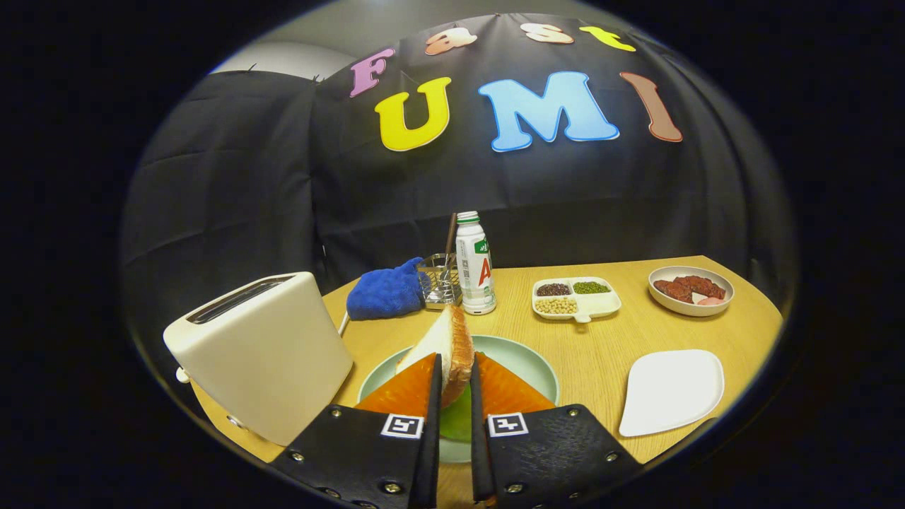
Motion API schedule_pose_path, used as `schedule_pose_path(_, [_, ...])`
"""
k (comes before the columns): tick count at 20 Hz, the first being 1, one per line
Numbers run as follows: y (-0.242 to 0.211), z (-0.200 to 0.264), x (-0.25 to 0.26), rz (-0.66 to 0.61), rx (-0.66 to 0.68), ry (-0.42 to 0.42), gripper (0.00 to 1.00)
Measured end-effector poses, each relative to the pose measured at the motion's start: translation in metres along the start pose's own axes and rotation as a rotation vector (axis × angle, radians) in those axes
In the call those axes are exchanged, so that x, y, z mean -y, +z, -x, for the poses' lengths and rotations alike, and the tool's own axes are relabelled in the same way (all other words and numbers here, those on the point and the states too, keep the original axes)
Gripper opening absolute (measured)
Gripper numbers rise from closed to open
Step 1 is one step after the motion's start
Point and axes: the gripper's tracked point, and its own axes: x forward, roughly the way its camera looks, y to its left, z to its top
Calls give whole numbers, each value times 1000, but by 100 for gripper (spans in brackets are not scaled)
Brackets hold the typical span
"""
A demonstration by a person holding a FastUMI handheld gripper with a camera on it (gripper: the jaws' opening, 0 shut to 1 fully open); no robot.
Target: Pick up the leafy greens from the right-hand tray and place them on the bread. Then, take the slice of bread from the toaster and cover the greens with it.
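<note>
My claw (453, 382) is nearly closed, both fingers pinching the slice of bread (447, 348) on edge, tilted, above the pale green plate (532, 367). Something green (458, 418) shows on the plate between my fingers; I cannot tell what it rests on. The toaster (263, 352) stands just left of me, the white tray (672, 390) to my right.

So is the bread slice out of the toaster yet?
Out. The bread slice stands on edge, clamped between the gripper fingers above the green plate; the toaster sits beside it.
</note>
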Motion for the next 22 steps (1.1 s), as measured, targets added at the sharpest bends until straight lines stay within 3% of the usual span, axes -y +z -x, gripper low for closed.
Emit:
schedule_pose_path(2, [-6,-1,9,5,-20,-25,25])
schedule_pose_path(12, [-11,-1,24,59,-44,-56,29])
schedule_pose_path(13, [-12,-2,29,82,-53,-69,44])
schedule_pose_path(22, [19,30,66,102,64,-87,45])
